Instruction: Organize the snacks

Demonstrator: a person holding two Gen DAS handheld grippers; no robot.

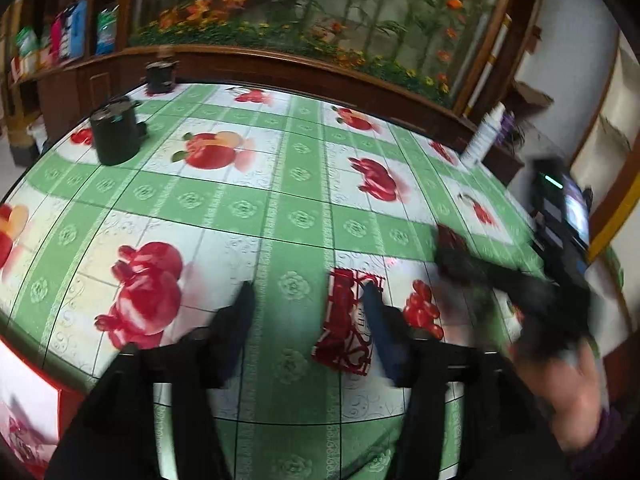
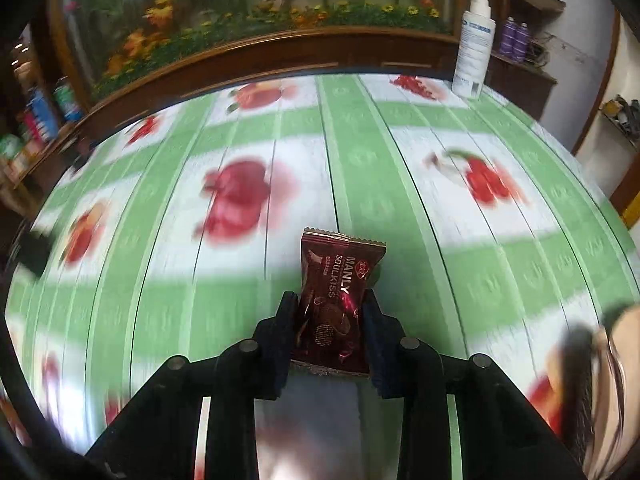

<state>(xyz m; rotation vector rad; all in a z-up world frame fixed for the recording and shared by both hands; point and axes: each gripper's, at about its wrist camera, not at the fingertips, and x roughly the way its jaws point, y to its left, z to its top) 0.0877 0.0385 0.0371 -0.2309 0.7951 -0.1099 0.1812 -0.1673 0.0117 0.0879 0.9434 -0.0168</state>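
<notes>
The chocolate packet is pinched by the right gripper; soft wrapping may slip. The left gripper is held open above a red packet near the table's front edge.

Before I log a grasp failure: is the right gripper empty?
No, the right gripper is shut on a dark red snack packet held between its fingers.

A lived-in room of a home is shown. A table is covered by a green and white oilcloth printed with fruit. Behind it a large flower picture is set in dark wooden panelling. Packets are kept on side shelves, and a spray bottle is stood at the table's edge.
</notes>
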